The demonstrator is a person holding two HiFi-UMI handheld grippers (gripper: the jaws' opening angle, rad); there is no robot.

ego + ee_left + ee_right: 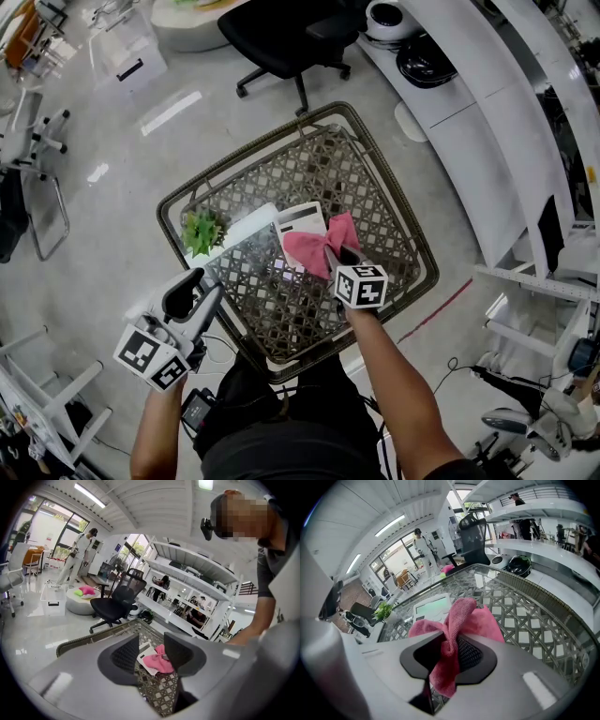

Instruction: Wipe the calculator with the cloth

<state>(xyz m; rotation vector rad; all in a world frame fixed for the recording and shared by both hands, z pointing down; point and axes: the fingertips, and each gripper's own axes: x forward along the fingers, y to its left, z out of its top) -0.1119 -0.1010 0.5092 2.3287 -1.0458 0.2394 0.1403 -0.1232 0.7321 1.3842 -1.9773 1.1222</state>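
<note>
A white calculator (300, 222) (432, 608) lies flat on the glass-topped wicker table (375, 178). A pink cloth (322, 246) (457, 625) is bunched over the calculator's near right part. My right gripper (339, 255) (449, 654) is shut on a fold of the pink cloth, which hangs down between its jaws. My left gripper (192, 292) (151, 658) hovers off the table's front left corner, open with nothing between its jaws. In the left gripper view the cloth (159, 662) and calculator (145, 651) show beyond the jaws.
A small green potted plant (202, 231) stands left of the calculator. A black office chair (286, 42) is behind the table, a white curved counter (487, 141) to the right. Folding chair frames (37, 206) stand at the left on the shiny floor.
</note>
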